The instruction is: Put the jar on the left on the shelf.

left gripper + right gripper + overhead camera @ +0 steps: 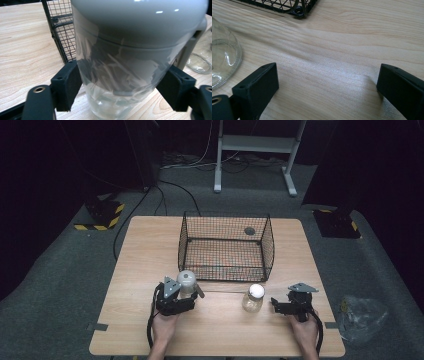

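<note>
Left tool point(192, 292) clamped on grey-lidded glass jar point(186, 283), upright on counter point(140, 270) just near of wire basket point(226, 247). Right tool point(276, 306) wide open, empty, right of white-lidded jar point(253, 298).

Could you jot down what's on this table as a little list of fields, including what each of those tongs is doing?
Table: light wood
Basket: black wire basket, at the far middle of the table, nothing visible inside
Left jar: clear jar with grey lid, standing just in front of the basket's near left corner
Left tongs: left tongs closed on that jar's body, pads pressing both sides
Right jar: clear jar with white lid, standing upright, untouched
Right tongs: right tongs open, nothing between them, resting to the right of the white-lidded jar
</note>
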`<state>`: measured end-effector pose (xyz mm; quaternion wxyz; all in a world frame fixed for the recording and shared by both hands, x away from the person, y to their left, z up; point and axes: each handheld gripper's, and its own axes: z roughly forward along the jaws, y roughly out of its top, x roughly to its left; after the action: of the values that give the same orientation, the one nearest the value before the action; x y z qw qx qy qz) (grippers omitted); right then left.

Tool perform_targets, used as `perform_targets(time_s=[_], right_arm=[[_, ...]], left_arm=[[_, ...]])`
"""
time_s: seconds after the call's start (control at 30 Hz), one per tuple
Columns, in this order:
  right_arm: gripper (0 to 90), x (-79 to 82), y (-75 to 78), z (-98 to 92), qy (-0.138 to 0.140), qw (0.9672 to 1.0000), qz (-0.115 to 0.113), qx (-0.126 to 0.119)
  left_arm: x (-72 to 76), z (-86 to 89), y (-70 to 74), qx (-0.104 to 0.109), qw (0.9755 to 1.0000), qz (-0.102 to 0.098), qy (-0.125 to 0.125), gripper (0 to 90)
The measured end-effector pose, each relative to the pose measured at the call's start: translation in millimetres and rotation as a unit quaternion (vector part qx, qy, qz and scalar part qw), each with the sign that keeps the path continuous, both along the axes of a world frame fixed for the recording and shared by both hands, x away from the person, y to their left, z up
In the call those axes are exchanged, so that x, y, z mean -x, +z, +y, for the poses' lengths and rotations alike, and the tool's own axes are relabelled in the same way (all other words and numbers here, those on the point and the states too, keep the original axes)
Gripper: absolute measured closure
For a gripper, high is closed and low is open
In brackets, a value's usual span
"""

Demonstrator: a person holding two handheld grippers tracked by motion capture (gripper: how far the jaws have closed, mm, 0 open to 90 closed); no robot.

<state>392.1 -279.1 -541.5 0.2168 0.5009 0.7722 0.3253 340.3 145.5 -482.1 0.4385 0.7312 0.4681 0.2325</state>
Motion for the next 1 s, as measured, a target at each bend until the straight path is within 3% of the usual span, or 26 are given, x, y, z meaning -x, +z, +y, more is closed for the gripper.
perform_targets(time_s=[0.37,0.53,1.0], right_arm=[[3.9,0.0,0.0,0.0,0.000,1.0000,0.000,0.000],[3.9,0.0,0.0,0.0,0.000,1.0000,0.000,0.000],[3.9,0.0,0.0,0.0,0.000,1.0000,0.000,0.000]], left_arm=[[-0.7,-1.4,2.9,-0.015,0.9998,-0.009,-0.003,29.3],[-1.5,-1.1,6.7,-0.008,0.9998,-0.003,-0.016,29.6],[-1.0,-10.1,50.5,-0.003,0.9979,-0.019,-0.062,29.7]])
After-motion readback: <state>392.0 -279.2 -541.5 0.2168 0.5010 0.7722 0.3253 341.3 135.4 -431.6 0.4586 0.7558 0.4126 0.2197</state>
